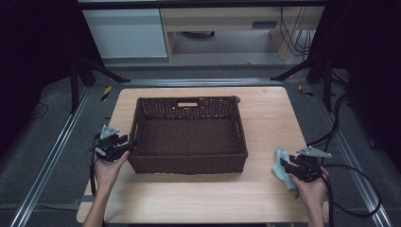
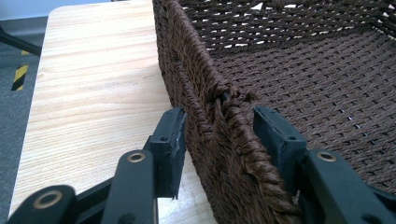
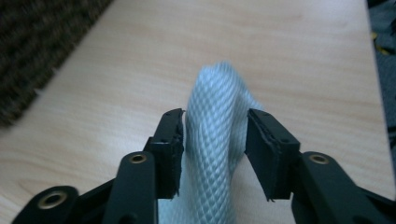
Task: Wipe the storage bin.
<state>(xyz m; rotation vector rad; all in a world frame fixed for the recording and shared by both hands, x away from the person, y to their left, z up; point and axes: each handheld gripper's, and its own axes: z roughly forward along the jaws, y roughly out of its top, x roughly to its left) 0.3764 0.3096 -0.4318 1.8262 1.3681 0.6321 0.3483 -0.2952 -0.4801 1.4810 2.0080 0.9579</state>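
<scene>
Wooden table (image 1: 265, 127): light top with rounded corners, set on dark floor with metal rails to either side.

Woven basket (image 1: 189, 135): dark brown, rectangular, sits left of the table's middle; a handle slot is cut in its far wall. Its left wall stands between the jaws of the left tongs (image 2: 219, 135). One jaw is outside the wall and one inside; the outer pad lies at the weave, the inner pad stands slightly off the braided rim, so the jaws are partly open and grip nothing.

Pale blue mesh cloth (image 3: 217, 121): bunched into an upright fold near the table's right edge, well apart from the basket. It rises between the jaws of the right tongs (image 3: 215, 149), which stand partly open. The left pad brushes the fold, while a gap shows at the right pad; the cloth is not pinched.

Hard to make out: in the high view the right tongs and hand cover part of the cloth. The basket's corner in the right gripper view is blurred. The cloth's lower part is cut off by the frame edge.
</scene>
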